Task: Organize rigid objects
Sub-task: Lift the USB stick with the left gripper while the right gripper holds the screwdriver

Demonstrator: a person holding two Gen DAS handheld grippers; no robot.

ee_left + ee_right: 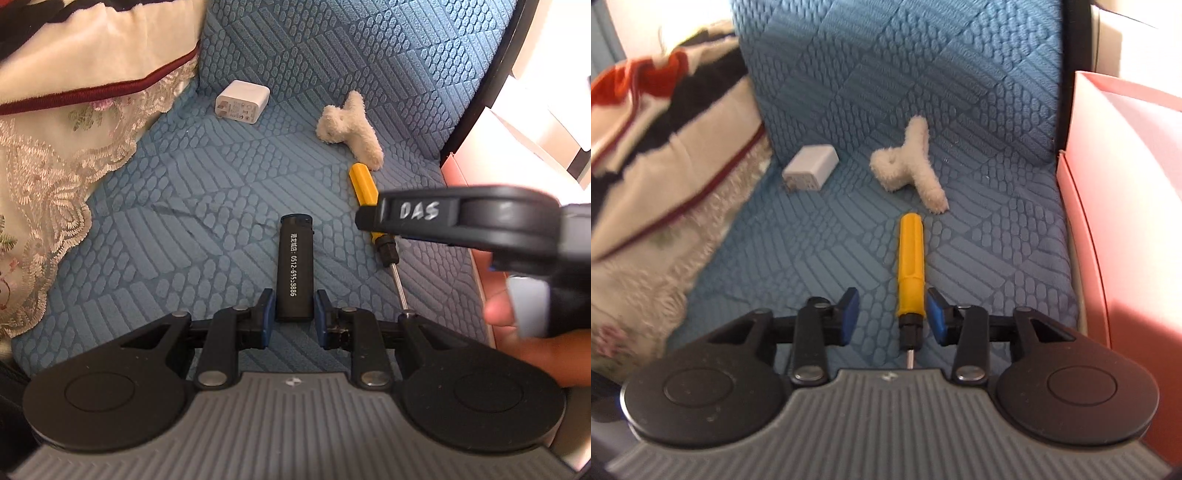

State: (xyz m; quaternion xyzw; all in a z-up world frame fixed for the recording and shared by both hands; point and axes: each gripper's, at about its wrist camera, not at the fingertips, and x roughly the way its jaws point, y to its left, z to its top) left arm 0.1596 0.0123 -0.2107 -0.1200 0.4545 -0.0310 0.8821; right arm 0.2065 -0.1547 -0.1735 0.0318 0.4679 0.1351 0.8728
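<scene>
left gripper (pixel 294 314) is clamped on the black lighter (pixel 293 267) by its base, so the body sticks straight out ahead of the pads – looks like a steady end-grip for carrying it off. right gripper (pixel 892 314) is spread apart with the yellow screwdriver (pixel 909 266) lying on the blue cushion (pixel 997 258) between its pads, closer to the right pad, nothing squeezing it – my guess is it's lined up along the handle. further ahead of both sit the white charger (pixel 810 168) and the fuzzy clip (pixel 910 166), with the pink box (pixel 1126 206) off to the right gripper's right side, probably where stuff goes.
</scene>
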